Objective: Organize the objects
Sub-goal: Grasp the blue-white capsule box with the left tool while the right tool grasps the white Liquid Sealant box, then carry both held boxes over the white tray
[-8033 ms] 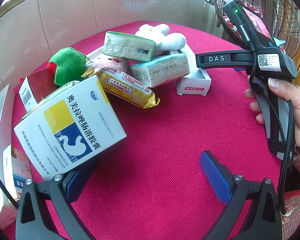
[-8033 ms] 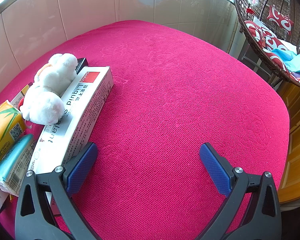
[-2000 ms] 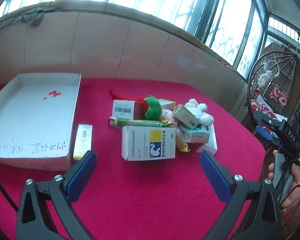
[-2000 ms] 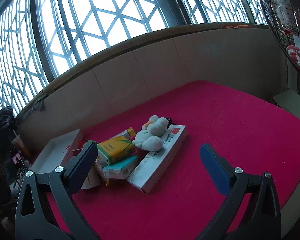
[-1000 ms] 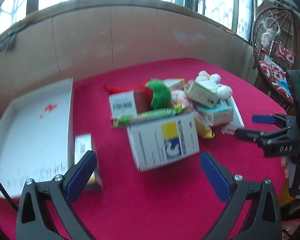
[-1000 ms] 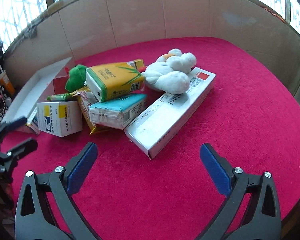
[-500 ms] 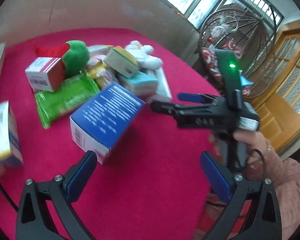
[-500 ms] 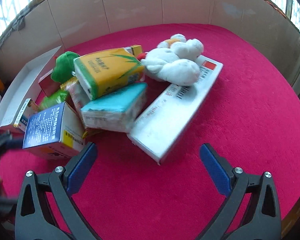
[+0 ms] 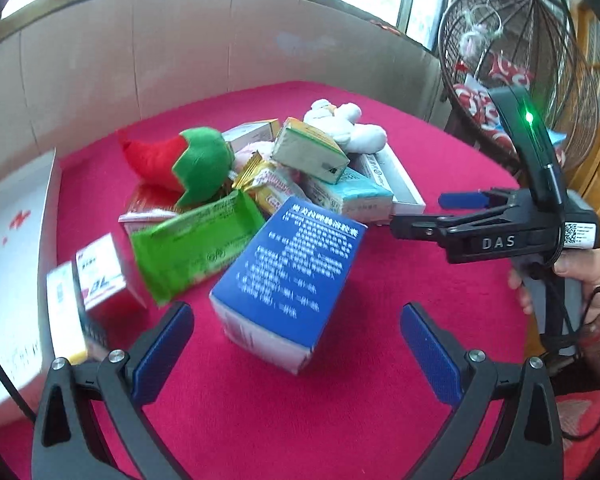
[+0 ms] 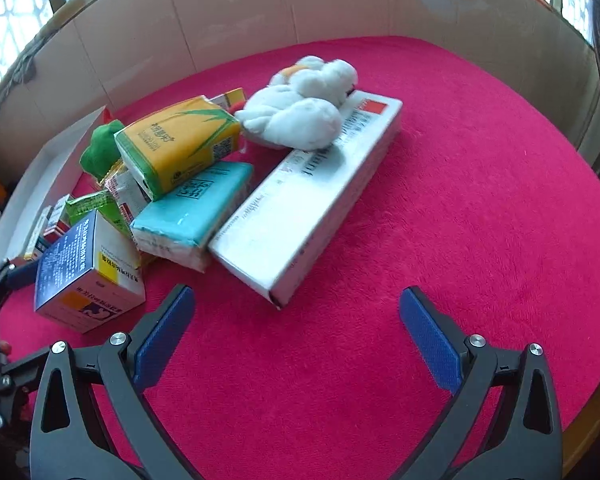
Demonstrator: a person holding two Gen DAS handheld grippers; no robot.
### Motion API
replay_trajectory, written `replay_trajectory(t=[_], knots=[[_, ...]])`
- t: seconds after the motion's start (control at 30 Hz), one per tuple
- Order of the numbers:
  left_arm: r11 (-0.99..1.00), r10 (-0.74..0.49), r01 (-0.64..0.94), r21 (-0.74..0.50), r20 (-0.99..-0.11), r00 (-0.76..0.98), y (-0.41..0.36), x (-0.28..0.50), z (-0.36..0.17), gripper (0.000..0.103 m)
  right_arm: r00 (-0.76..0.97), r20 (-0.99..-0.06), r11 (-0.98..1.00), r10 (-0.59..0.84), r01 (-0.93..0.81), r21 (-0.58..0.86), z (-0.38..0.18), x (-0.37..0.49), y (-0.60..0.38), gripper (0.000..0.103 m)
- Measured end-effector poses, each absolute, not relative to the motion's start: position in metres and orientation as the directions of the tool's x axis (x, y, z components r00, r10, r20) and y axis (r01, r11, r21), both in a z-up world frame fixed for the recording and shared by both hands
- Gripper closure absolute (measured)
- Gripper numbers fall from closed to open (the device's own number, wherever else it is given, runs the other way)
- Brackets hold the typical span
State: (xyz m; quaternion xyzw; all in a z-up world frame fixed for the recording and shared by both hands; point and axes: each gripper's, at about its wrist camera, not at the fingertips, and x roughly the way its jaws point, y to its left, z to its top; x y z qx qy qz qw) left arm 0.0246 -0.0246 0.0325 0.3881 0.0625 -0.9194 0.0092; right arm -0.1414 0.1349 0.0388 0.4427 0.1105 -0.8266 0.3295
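Both grippers, left (image 9: 296, 344) and right (image 10: 296, 332), spread wide, empty; blue box (image 9: 288, 272) at pile edge.

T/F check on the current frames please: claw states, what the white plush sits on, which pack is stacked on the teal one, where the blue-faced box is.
1. Both claws are open and hold nothing. True: the left claw and the right claw are both spread over the red cloth.
2. The white plush toy lies partly on the long white box. True.
3. The teal tissue pack lies on top of the yellow tissue pack. False: the yellow pack is on top of the teal one.
4. The blue-faced medicine box is inside the white tray. False: it sits on the cloth, in front of the left claw.
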Motion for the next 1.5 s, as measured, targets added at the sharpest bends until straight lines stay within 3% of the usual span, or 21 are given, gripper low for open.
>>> replay_trajectory(t=[0.3,0.37,0.5,0.7,0.73,0.77,0.87,0.93,1.0,1.33,1.5], knots=[[-0.993,-0.009,0.093,-0.076,-0.726,-0.688,-0.024,0.011,0.032,0.007,-0.455,-0.823,-0.789,-0.339,0.614,-0.014,0.031,-0.153,0.101,0.001],[-0.994,0.007,0.075,-0.082,-0.718,-0.696,-0.02,0.012,0.033,0.008,-0.467,-0.817,-0.806,-0.339,0.593,-0.005,0.034,-0.154,0.109,0.005],[-0.992,0.007,0.087,-0.094,-0.717,-0.697,-0.017,0.011,0.031,0.017,-0.479,-0.805,-0.843,-0.35,0.536,0.047,0.038,-0.164,0.148,0.026],[-0.988,0.045,0.08,-0.131,-0.745,-0.665,-0.02,0.0,0.026,0.021,-0.47,-0.798,-0.837,-0.377,0.542,0.077,0.041,-0.174,0.147,0.027],[-0.989,0.035,0.083,-0.12,-0.748,-0.663,-0.019,-0.001,0.027,0.029,-0.477,-0.799,-0.834,-0.366,0.549,0.054,0.04,-0.176,0.139,0.027],[-0.991,0.023,0.086,-0.106,-0.751,-0.66,-0.018,-0.002,0.027,0.045,-0.48,-0.803,-0.831,-0.352,0.555,0.032,0.038,-0.178,0.13,0.027],[-0.994,0.005,0.077,-0.073,-0.758,-0.653,-0.014,0.0,0.026,0.053,-0.506,-0.796,-0.821,-0.332,0.57,-0.019,0.034,-0.177,0.117,0.03],[-0.997,-0.014,0.062,-0.035,-0.749,-0.662,-0.007,0.004,0.026,0.053,-0.513,-0.787,-0.818,-0.342,0.575,-0.019,0.036,-0.183,0.119,0.056],[-0.997,-0.028,0.069,-0.025,-0.738,-0.675,-0.003,0.009,0.026,0.053,-0.513,-0.781,-0.821,-0.356,0.571,0.0,0.037,-0.182,0.128,0.06],[-0.994,-0.042,0.099,-0.049,-0.66,-0.75,0.006,0.031,0.048,0.053,-0.582,-0.686,-0.87,-0.436,0.468,0.156,0.065,-0.176,0.186,0.061],[-0.988,-0.063,0.135,-0.077,-0.6,-0.797,-0.003,0.042,0.067,0.053,-0.595,-0.633,-0.845,-0.496,0.499,0.192,0.088,-0.164,0.186,0.061]])
